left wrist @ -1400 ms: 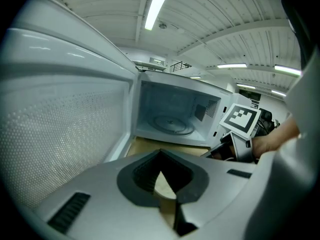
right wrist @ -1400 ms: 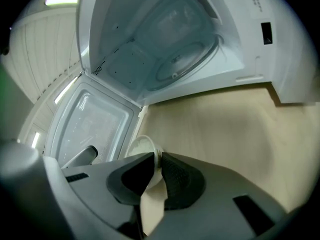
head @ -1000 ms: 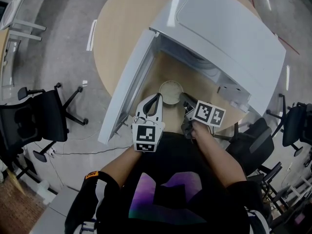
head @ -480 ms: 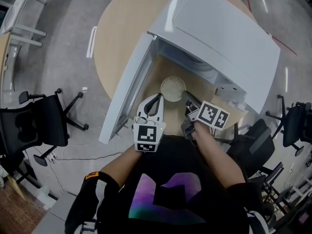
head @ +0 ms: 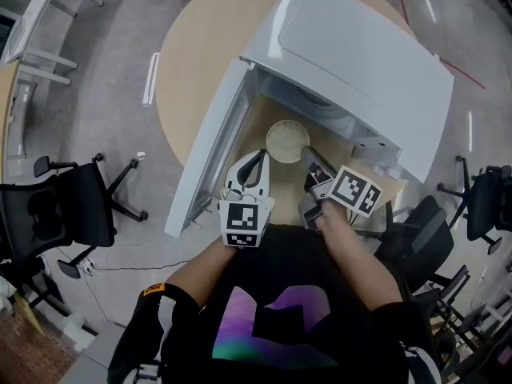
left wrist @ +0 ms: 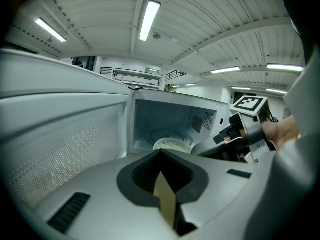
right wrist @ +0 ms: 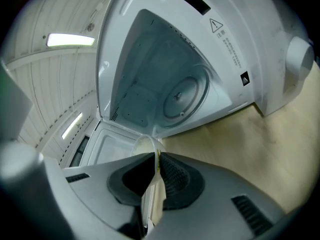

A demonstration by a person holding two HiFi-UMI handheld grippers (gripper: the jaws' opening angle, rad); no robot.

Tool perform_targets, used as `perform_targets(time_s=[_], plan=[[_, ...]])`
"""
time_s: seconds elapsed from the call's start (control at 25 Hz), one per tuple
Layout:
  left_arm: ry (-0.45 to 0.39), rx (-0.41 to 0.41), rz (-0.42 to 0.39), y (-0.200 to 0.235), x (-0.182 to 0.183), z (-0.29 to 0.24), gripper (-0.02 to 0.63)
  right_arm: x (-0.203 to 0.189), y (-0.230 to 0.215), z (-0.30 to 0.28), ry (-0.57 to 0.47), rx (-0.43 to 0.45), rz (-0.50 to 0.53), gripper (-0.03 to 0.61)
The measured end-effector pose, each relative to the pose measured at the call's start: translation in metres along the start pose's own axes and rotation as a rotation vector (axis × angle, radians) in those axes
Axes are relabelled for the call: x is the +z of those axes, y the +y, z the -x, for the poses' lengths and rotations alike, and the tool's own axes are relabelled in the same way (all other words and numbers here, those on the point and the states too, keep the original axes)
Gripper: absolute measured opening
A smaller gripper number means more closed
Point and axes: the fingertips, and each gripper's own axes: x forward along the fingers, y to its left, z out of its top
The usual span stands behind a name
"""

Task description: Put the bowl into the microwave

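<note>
Wooden round desk [head: 200, 46] carries the white microwave [head: 360, 62], its door [head: 212, 146] swung wide. The pale bowl [head: 287, 141] hangs at the cavity mouth, its rim pinched in the right tool [head: 310, 157]. The left tool [head: 258, 160] is closed on nothing. Judging by this, the carry looks nearly done; setting the bowl on the turntable [right wrist: 182, 95] and letting go are left.
</note>
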Motion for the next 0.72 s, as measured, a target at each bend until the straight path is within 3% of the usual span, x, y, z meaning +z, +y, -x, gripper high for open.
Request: perform_targets(time_s=[0.72], plan=[[-0.042,-0.027,-0.025,-0.011,0.028,-0.02,0.046,0.032,-0.002,0.008,-0.118,-0.017,-0.076,0.046]])
